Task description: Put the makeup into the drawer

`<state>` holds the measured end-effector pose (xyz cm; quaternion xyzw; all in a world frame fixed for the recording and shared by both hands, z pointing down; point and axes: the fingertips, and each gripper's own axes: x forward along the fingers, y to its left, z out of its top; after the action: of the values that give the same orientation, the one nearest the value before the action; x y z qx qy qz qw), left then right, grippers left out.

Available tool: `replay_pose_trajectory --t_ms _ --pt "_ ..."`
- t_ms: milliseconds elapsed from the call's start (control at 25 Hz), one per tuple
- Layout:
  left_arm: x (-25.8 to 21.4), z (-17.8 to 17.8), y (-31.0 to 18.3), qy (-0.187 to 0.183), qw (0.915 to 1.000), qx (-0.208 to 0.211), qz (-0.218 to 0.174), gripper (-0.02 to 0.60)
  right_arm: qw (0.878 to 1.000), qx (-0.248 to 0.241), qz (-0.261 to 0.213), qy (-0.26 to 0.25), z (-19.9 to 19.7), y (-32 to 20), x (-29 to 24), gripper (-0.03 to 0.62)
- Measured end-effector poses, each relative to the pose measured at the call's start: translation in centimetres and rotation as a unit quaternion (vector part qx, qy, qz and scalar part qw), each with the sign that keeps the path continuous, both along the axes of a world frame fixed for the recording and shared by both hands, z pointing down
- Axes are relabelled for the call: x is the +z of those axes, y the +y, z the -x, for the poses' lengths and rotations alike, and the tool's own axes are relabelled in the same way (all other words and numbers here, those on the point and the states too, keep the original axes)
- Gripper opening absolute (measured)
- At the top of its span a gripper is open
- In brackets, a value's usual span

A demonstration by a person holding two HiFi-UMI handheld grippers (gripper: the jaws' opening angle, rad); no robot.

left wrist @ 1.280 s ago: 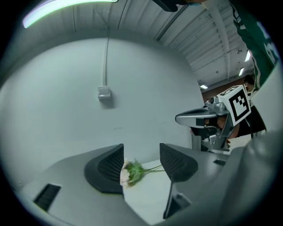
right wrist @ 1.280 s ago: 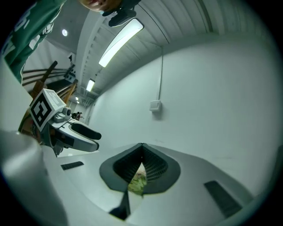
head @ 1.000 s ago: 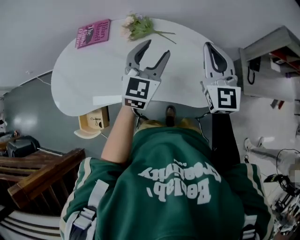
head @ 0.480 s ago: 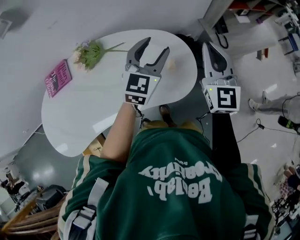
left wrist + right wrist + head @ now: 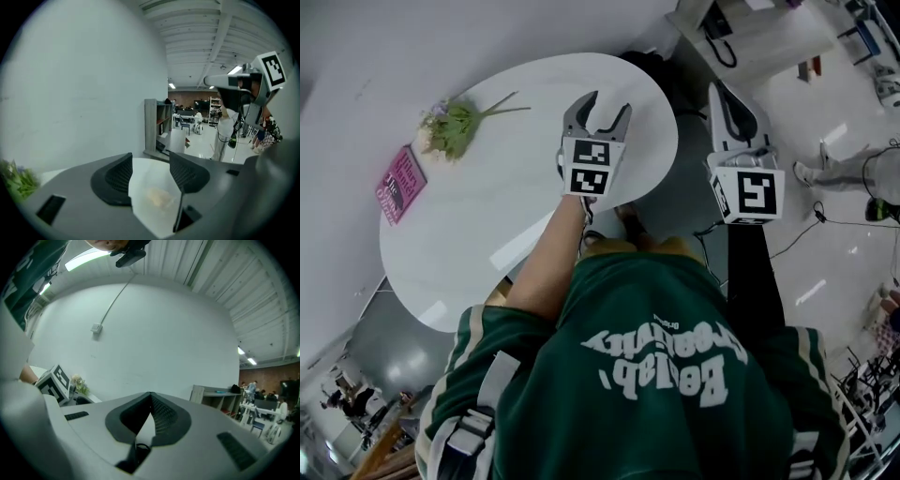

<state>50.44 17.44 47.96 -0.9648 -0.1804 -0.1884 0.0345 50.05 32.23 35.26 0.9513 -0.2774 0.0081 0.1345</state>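
Makeup (image 5: 159,198), a pale yellowish blur on the table (image 5: 506,187), shows between parted jaws of left gripper (image 5: 150,161); right gripper (image 5: 151,399) closed.

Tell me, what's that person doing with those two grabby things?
A person in a green top leans over a white table, holding a gripper in each hand. The left gripper hangs open over the table, with a small pale thing, maybe the makeup, lying on the table beyond its jaws. The right gripper is shut and empty, off past the table's edge. Flowers and a pink book lie untouched. Nothing is picked up yet.
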Motion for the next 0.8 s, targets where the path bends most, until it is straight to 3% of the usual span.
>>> replay_pose_trajectory --t_ms 160,360,440,640,800 --pt "5.9 0.0 1.2 -0.067 0.9975 0.001 0.022 0.270 1.000 0.013 0.009 -0.012 0.3 1.3 0.7 0.009" --pt "11.9 0.5 1.6 -0.139 0.9902 -0.014 0.002 0.272 0.999 0.019 0.020 -0.019 0.4 2.9 1.3 0.009" --pt "13.6 0.9 1.4 -0.164 0.9862 -0.025 -0.002 0.203 0.999 0.021 0.023 -0.022 0.4 3.4 1.5 0.009" --pt "13.1 1.0 1.8 -0.163 0.9866 -0.009 0.008 0.163 0.999 0.023 0.022 -0.019 0.2 3.7 1.6 0.009" --pt "10.2 0.8 1.1 -0.131 0.9911 -0.015 0.018 0.161 1.000 0.012 0.011 -0.007 0.0 3.1 0.8 0.009"
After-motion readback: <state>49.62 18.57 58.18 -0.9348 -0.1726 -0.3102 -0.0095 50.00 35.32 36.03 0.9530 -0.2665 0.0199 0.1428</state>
